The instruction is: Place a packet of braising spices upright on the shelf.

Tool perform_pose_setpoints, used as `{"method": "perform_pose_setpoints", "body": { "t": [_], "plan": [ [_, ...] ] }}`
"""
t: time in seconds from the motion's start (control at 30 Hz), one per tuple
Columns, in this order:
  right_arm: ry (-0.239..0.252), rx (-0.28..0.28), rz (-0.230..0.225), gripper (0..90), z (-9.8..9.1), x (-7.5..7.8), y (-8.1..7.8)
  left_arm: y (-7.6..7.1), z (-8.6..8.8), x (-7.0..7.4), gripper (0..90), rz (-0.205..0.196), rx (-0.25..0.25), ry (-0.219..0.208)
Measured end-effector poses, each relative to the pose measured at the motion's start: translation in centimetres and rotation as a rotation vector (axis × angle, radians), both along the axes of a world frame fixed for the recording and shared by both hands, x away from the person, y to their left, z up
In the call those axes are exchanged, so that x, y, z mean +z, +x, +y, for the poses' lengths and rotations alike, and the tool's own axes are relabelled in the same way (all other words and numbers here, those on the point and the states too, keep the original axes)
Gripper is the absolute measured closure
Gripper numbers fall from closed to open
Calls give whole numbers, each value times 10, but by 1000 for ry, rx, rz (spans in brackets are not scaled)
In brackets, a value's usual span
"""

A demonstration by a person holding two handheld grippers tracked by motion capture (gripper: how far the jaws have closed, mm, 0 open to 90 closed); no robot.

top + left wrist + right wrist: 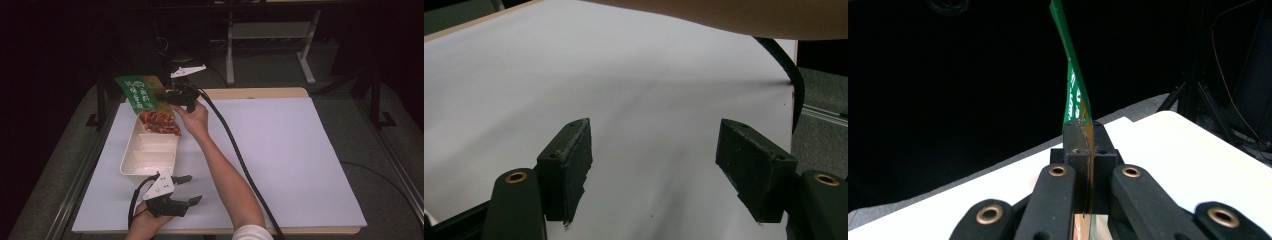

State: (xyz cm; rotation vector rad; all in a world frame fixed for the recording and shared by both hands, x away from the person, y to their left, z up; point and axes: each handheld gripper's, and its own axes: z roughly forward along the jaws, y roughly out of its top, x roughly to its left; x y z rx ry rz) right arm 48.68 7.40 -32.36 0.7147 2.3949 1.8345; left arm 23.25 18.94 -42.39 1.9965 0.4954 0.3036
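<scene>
Right gripper [172, 94] clamped on green bag [139, 93] above tray's [131, 166] far end (red snacks [160, 122] there), left gripper [189, 189] wide open, empty, near tray's front edge, bare white table [300, 165] rightward.

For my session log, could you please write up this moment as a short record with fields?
surface: white table top
tray: cream divided tray at the table's left side, long axis running away from the person
tray contents: red food pieces in the far compartment; the nearer compartments look empty
packet: green snack packet, held tilted above the tray's far end
right gripper: shut on the packet's edge
left gripper: open, holding nothing, near the tray's near end
</scene>
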Motion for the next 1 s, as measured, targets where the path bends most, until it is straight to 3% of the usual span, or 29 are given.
{"method": "perform_pose_setpoints", "body": {
  "t": [0.23, 0.37, 0.77, 0.9, 1.0],
  "plan": [
    [7, -22, -6, 900, -7, -15, 3, 0, 0, 0, 298, -1, -1, -4],
    [11, -13, 18, 900, -7, -28, 3, 0, 0, 0, 298, -2, 0, -4],
    [18, 11, 13, 895, -11, -32, 4, 0, 0, 0, 297, -1, 2, -3],
    [-29, -13, 3, 791, -13, -29, 3, 0, -1, 0, 288, -1, 1, 4],
    [-40, -27, 25, 708, -19, -27, 4, 0, -2, 0, 286, 1, 2, 5]
  ]
}}
